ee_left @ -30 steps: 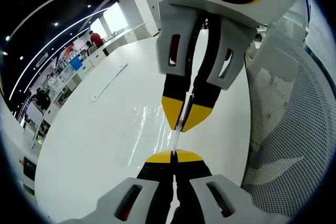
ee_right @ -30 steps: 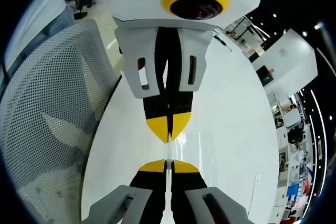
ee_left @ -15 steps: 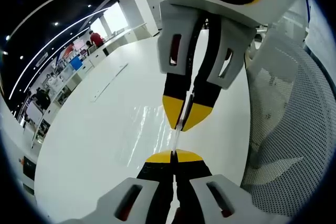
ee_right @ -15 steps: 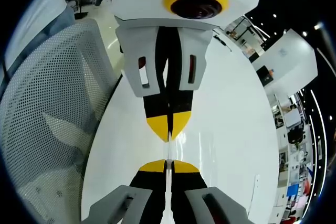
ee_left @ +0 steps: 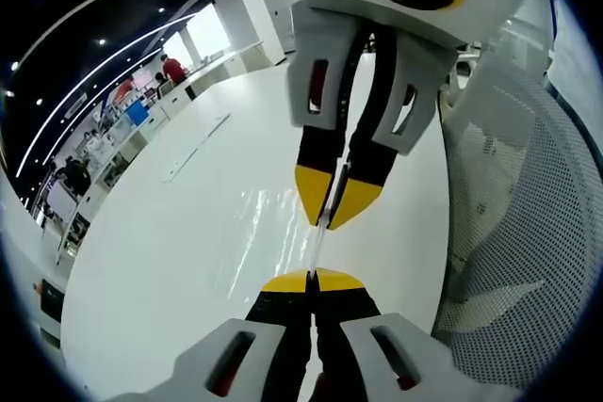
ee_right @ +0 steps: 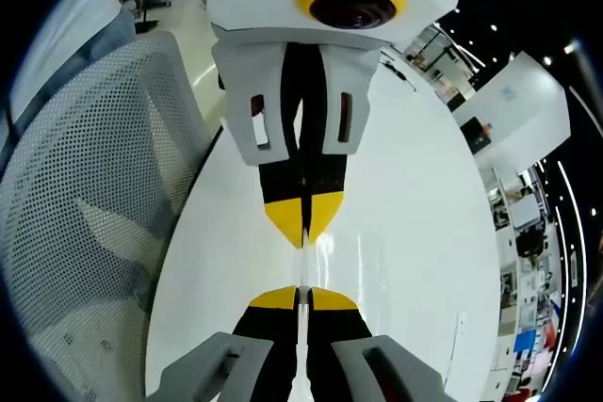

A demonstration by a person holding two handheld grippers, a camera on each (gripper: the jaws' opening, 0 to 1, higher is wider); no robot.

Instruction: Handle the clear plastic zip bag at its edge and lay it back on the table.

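A: Where is your clear zip bag right now?

B: Between your two tools, stretched taut. In the left gripper view your left tool has its yellow tips pressed together on one edge of it, and the right tool comes in from above, pinching the opposite edge.

A: Which way does it run?

B: Its visible edge runs straight from one tool's tips to the other's. You are seeing it edge-on, so it reads as a thin pale line; I cannot tell which end carries the zip.

A: And from your other side?

B: In the right gripper view your right tool is clamped on the bag, and the left tool faces it tip to tip, also closed on the plastic.

A: How does it look?

B: Transparent and glossy, almost lost against the white desk behind your tools. A mesh chair stands beside the desk.
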